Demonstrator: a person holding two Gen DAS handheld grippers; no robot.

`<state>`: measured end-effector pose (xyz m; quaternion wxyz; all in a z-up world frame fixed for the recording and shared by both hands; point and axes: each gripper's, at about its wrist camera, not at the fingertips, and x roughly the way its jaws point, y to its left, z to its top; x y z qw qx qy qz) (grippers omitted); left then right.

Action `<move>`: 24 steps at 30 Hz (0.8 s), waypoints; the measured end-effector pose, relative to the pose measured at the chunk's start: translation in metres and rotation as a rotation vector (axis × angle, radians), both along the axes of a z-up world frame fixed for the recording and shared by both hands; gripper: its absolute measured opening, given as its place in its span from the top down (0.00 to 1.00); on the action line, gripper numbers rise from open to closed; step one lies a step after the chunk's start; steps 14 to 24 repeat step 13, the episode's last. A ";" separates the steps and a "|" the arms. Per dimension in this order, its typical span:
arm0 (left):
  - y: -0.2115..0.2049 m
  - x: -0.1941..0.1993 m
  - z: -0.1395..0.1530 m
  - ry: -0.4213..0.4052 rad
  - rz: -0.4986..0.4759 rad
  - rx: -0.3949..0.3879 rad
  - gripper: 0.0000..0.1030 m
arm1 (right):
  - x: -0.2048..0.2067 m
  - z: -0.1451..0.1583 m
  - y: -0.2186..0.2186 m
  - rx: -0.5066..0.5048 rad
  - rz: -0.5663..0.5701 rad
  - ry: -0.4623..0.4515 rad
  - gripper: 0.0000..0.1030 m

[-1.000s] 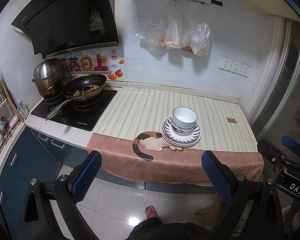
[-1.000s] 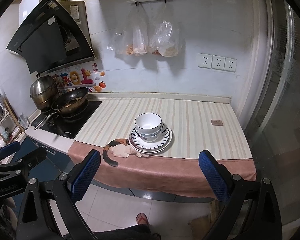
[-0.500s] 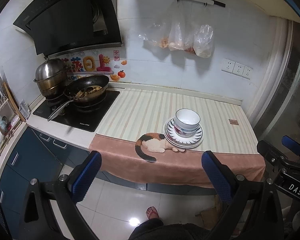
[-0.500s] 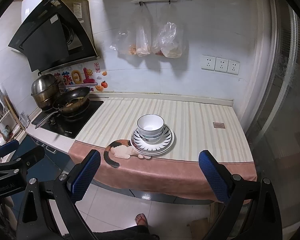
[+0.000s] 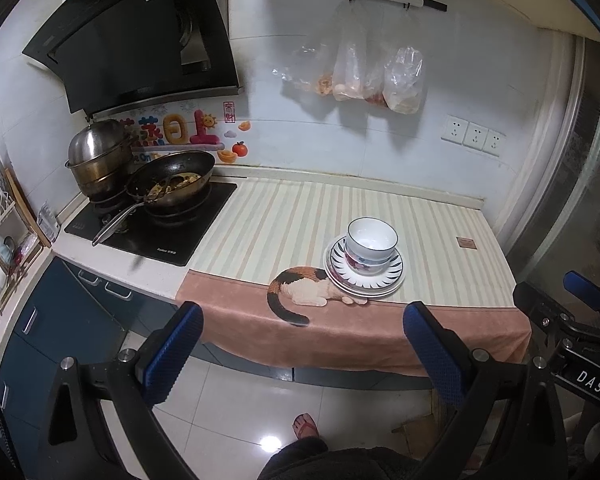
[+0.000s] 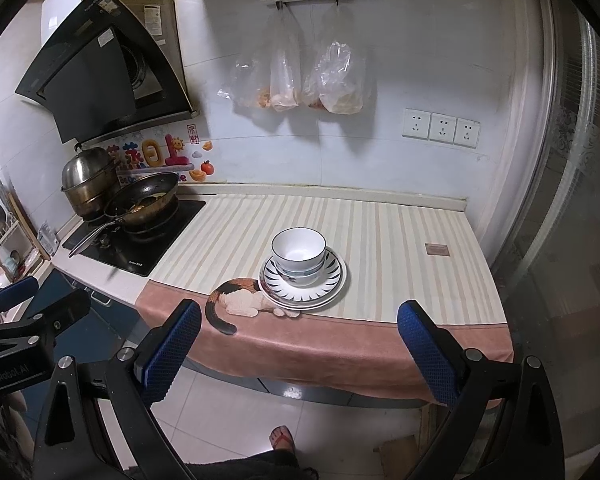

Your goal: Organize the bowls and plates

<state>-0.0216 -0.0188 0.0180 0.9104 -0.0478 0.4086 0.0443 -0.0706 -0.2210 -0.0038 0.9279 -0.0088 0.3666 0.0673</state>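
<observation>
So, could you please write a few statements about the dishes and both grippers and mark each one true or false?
1. The bowls sit stacked on the plates. True.
2. The left gripper is shut on a bowl. False: its fingers are wide apart, holding nothing.
3. The frying pan stands on the stove. True.
4. The plates lie on the floor. False: they rest on the striped cloth on the counter.
5. The right gripper is open. True.
</observation>
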 end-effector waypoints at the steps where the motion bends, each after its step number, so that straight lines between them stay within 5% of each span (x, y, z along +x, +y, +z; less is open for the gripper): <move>1: 0.001 0.001 0.000 0.001 -0.002 0.001 0.00 | 0.000 -0.001 0.000 -0.001 0.000 0.000 0.02; 24: 0.004 0.008 -0.003 0.011 -0.018 -0.003 0.00 | 0.003 -0.005 -0.008 0.002 0.001 0.010 0.02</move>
